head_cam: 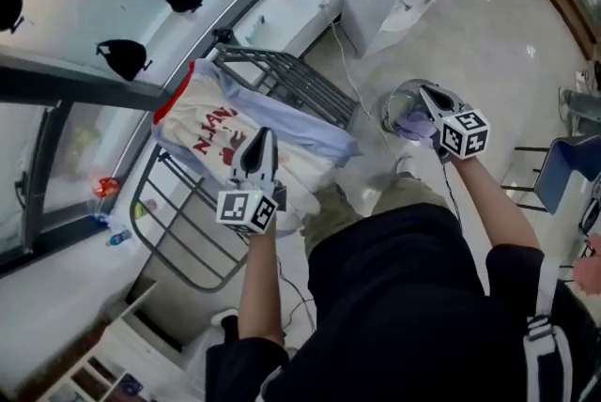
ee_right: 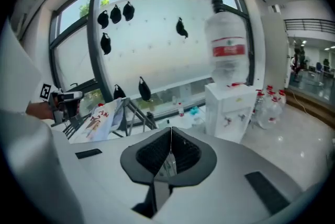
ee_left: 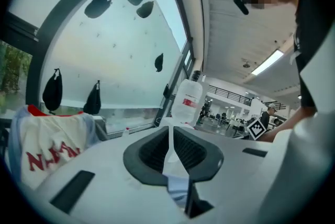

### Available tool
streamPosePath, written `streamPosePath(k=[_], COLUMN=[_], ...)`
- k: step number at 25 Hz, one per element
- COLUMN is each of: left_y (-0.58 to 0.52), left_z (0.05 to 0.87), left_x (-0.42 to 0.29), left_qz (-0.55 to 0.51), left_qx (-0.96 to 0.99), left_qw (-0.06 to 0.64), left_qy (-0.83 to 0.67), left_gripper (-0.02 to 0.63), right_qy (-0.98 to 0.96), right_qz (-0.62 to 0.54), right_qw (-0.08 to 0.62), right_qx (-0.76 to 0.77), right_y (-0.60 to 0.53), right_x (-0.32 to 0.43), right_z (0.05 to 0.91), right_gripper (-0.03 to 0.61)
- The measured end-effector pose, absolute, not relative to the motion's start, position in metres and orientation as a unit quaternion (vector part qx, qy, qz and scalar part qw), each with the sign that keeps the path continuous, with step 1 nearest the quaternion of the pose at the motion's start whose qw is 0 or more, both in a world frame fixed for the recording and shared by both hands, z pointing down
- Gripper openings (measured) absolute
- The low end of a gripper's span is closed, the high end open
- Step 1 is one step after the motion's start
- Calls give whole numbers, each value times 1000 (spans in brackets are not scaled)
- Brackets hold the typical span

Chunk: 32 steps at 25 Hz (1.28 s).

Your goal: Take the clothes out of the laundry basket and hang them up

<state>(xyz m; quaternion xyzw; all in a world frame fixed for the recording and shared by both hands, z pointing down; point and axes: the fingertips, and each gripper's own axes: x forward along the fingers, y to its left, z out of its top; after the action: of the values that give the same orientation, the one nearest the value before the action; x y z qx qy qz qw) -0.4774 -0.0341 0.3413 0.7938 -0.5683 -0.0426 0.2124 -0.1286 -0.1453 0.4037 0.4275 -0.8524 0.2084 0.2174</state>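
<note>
Pale floor, lilac cloth in basket

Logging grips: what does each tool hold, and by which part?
Left tool pinches a pale blue cloth by a thin fold; right tool is shut on nothing.

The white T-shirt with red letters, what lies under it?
A light blue garment shows under the white T-shirt, sticking out at its edges, and both lie over the metal drying rack. The rack's bars beneath them are covered.
</note>
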Motion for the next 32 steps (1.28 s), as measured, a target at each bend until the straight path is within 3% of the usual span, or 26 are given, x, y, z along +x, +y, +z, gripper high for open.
streamPosePath(k=[9,14,23,32], left_y=[-62,-74,-76,-49], left_z=[366,402,483,618], left_x=[-220,-79,93,185], left_qz=[34,89,193,306], left_qx=[850,874,896,904], left_qw=[235,241,255,259], left_qy=[-470,-413,-308,-152], left_gripper=[28,28,29,29], right_qy=[-783,-778,-739,-720], right_qz=[284,310,366,374], right_qw=[193,194,154,134], right_qx=[519,511,544,568], right_y=[-92,-78,-54,-44], right_x=[139,235,324,338], right_z=[462,489,525,565], right_gripper=[2,2,2,2])
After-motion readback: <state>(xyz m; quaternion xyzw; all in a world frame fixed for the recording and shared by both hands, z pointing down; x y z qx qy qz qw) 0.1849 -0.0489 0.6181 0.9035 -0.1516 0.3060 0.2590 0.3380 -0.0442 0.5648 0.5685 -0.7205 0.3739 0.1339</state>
